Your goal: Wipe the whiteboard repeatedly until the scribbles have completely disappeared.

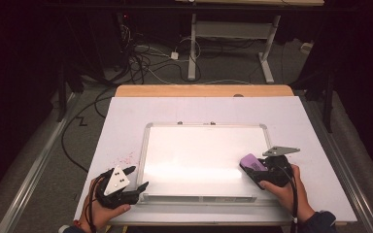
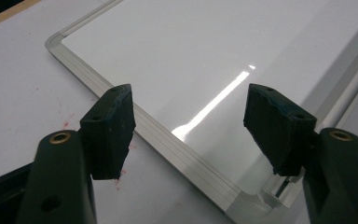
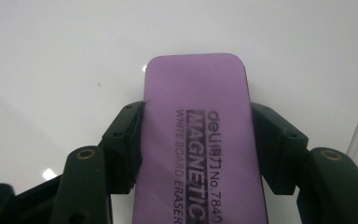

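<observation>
A whiteboard (image 1: 204, 150) with a silver frame lies flat on the white table; its surface looks blank. My right gripper (image 1: 258, 169) is shut on a purple magnetic whiteboard eraser (image 1: 251, 162), held over the board's near right corner. In the right gripper view the eraser (image 3: 205, 140) sits clamped between both jaws above the glossy board (image 3: 74, 56). My left gripper (image 1: 137, 177) is open at the board's near left corner. In the left gripper view its fingertips (image 2: 114, 121) straddle the aluminium frame (image 2: 168, 140), with nothing between them.
Faint red specks mark the table (image 1: 126, 158) left of the board. The white table top (image 1: 315, 126) has bare margins around the board. Behind it are a wooden edge (image 1: 204, 90), floor cables (image 1: 141, 58) and another desk's legs (image 1: 192, 48).
</observation>
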The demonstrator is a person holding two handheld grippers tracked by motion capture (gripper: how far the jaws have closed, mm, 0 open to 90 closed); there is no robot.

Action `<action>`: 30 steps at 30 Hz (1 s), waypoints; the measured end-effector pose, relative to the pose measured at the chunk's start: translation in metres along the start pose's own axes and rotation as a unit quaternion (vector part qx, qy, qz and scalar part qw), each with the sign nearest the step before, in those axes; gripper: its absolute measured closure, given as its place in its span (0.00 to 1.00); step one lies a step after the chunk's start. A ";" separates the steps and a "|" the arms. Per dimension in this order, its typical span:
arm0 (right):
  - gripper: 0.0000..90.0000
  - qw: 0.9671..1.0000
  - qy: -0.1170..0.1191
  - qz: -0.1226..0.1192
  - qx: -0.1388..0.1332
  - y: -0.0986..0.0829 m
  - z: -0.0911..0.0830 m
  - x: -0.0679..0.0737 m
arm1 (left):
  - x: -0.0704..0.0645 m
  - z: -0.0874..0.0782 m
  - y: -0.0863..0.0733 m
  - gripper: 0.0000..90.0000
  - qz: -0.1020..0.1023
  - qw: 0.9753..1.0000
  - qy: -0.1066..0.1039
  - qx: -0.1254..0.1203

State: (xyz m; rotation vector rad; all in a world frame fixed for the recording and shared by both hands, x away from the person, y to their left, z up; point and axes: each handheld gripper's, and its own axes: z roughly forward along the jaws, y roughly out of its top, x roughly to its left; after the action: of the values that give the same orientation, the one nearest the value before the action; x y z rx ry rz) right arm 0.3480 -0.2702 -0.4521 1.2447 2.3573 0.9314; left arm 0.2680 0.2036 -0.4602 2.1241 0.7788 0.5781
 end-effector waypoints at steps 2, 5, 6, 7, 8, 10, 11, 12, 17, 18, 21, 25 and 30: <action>0.46 1.000 0.000 -0.002 0.000 0.001 0.000 -0.002 | 0.000 0.000 0.000 0.36 0.000 1.000 0.001 -0.001; 0.46 1.000 0.000 -0.004 0.000 0.000 0.000 -0.002 | 0.000 -0.001 0.000 0.36 0.000 1.000 0.002 -0.001; 0.46 1.000 0.000 -0.004 -0.001 0.000 0.000 -0.002 | 0.000 -0.001 0.000 0.36 0.000 1.000 0.002 -0.002; 0.46 1.000 0.000 -0.006 -0.001 0.000 0.000 -0.001 | 0.000 0.000 0.000 0.36 0.000 1.000 0.002 -0.001; 0.46 1.000 0.000 -0.006 -0.001 0.000 0.000 -0.002 | 0.000 0.000 0.000 0.36 0.001 1.000 0.001 0.000; 0.46 1.000 0.002 -0.008 0.001 0.001 0.001 -0.002 | 0.000 0.000 0.001 0.36 0.001 1.000 0.001 0.001; 0.46 1.000 0.004 -0.010 0.001 0.002 0.001 -0.002 | 0.000 0.000 0.001 0.36 0.001 1.000 0.001 0.001; 0.46 1.000 0.007 -0.010 0.002 0.003 0.002 -0.002 | 0.000 0.001 0.001 0.36 0.001 1.000 0.000 0.000; 0.46 1.000 0.013 -0.022 0.007 0.012 0.010 0.004 | -0.001 0.001 0.002 0.36 0.004 1.000 0.000 0.001; 0.46 1.000 0.014 -0.026 0.009 0.014 0.011 0.005 | -0.001 0.001 0.002 0.36 0.005 1.000 0.000 0.002; 0.46 0.999 0.018 -0.029 0.012 0.016 0.012 0.007 | -0.001 0.002 0.001 0.36 0.005 1.000 0.000 0.003; 0.46 0.998 0.038 -0.041 0.019 0.015 0.011 0.003 | -0.001 0.001 0.001 0.36 0.006 1.000 0.001 0.003; 0.46 0.997 0.049 -0.050 0.019 0.015 0.011 0.001 | -0.001 0.001 0.001 0.36 0.007 1.000 0.003 0.003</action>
State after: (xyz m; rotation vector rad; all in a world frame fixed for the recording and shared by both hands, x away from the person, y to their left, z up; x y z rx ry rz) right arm 0.3626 -0.2589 -0.4495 1.1073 2.4990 0.9385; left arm 0.2681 0.2017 -0.4597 2.1357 0.7706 0.5901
